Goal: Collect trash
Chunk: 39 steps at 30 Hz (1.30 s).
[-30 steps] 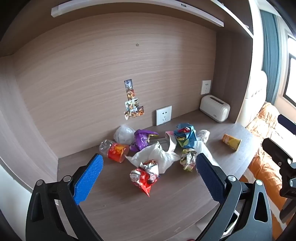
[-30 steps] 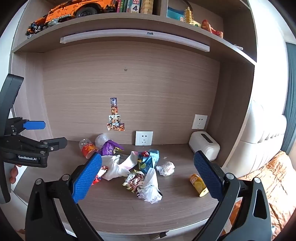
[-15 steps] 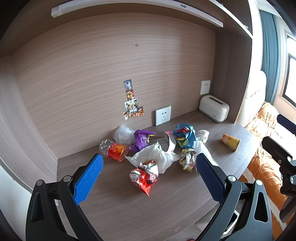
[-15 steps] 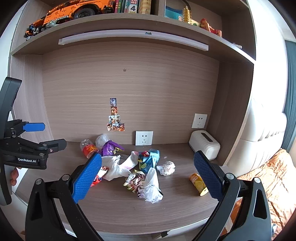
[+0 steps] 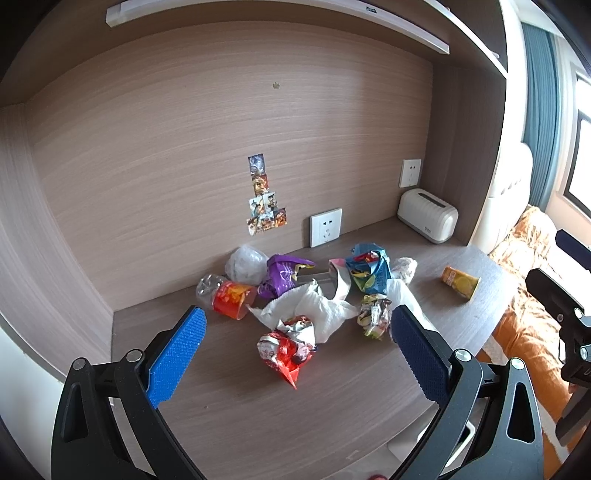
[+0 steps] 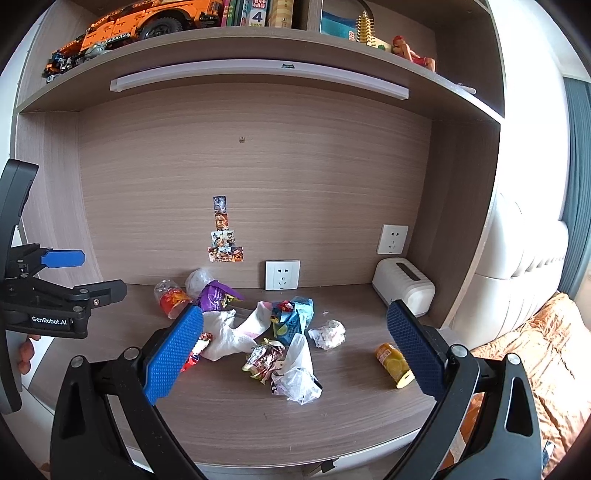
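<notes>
Unmoved crumpled wrapper heap (image 5: 314, 295) on desk (image 5: 258, 406)

Desk (image 5: 332, 398): in front of me, back wall panel (image 5: 184, 147) behind it.
Trash heap (image 5: 306, 295): mid-desk, near the wall.
Bottle (image 5: 225, 295): lying at the heap's left end.
Crumpled bag (image 5: 245, 263): behind the bottle, against the wall.
Snack wrapper (image 5: 288, 349): nearest me, in front of the tissue (image 5: 306, 308).
Can (image 6: 393, 363): on its side, apart, right of the heap.
Toaster (image 6: 402, 290): far right corner, behind the can.
Wall socket (image 6: 282, 275): behind the heap.
Stickers (image 6: 223, 236): on the wall, left of the socket.
Shelf (image 6: 258, 40): above, carrying a toy truck (image 6: 140, 22) and books (image 6: 255, 11).
</notes>
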Tool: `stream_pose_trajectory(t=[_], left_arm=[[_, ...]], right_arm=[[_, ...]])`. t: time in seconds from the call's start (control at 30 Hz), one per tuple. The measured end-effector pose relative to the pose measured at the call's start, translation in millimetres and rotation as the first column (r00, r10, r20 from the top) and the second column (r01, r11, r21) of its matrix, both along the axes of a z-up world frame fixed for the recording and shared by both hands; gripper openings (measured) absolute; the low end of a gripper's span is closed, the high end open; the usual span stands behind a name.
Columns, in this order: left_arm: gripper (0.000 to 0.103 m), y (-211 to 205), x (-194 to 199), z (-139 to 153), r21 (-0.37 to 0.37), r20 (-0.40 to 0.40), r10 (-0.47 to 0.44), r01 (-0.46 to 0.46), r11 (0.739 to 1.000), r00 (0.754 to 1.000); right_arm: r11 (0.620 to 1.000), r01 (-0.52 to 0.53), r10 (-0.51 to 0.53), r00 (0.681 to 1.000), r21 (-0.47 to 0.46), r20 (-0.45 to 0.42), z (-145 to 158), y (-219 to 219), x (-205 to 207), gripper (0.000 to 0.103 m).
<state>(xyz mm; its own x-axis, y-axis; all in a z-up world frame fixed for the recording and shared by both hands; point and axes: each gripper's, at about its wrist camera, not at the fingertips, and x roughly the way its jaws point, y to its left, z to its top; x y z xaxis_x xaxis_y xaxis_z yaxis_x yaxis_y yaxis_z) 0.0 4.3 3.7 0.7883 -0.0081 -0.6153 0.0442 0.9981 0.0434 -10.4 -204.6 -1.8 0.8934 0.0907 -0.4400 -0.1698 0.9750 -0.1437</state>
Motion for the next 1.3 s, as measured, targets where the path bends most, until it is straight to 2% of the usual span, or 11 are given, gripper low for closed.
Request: stream_pose_trajectory(t=[1.3], left_arm=[[0.098,4,7,-15,-0.033,-0.027,0.008,-0.009,0.999,1.000]], right_arm=[[1.000,-0.021,0.021,0.999,0.016,-0.032,-11,8,20,0.099]])
